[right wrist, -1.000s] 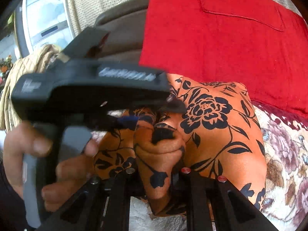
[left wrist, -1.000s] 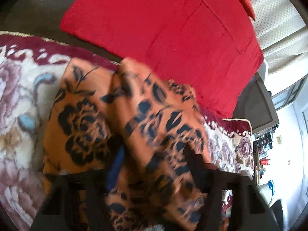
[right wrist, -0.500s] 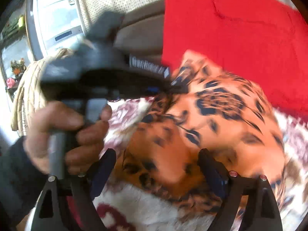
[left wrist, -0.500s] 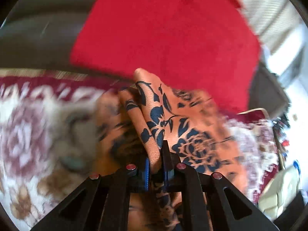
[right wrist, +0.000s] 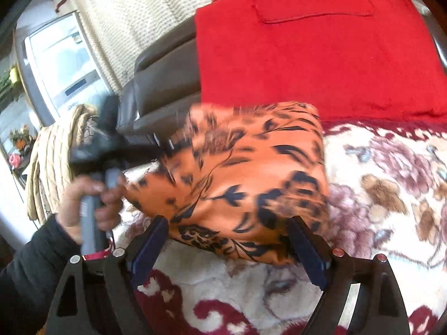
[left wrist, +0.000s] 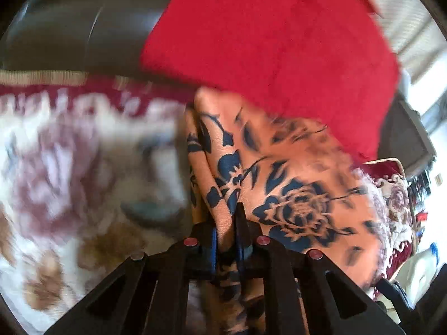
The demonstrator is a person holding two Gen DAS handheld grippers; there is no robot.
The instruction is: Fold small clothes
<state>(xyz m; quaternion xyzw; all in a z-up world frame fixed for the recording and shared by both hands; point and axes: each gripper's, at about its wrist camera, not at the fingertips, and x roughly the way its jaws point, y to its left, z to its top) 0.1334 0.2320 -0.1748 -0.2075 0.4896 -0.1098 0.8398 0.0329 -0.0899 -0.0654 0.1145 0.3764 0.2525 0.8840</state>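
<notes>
- The left gripper [left wrist: 226,233] was pinched tight on a fold of the orange flowered garment [left wrist: 293,184], which lay ahead on the floral blanket [left wrist: 69,167].
- The right gripper [right wrist: 227,247] stood spread wide, pads clear of the garment's near edge between them.

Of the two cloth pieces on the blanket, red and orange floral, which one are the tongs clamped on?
The orange floral cloth: the left tongs pinch a fold of it. The plain red cloth lies behind, untouched. The right tongs are open.

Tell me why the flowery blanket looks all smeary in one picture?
Left wrist view: the floral blanket is smeared by motion blur, while the orange cloth pinched in the left gripper stays fairly sharp. Right wrist view: the blanket is clearer, the cloth's far edge blurs.
</notes>
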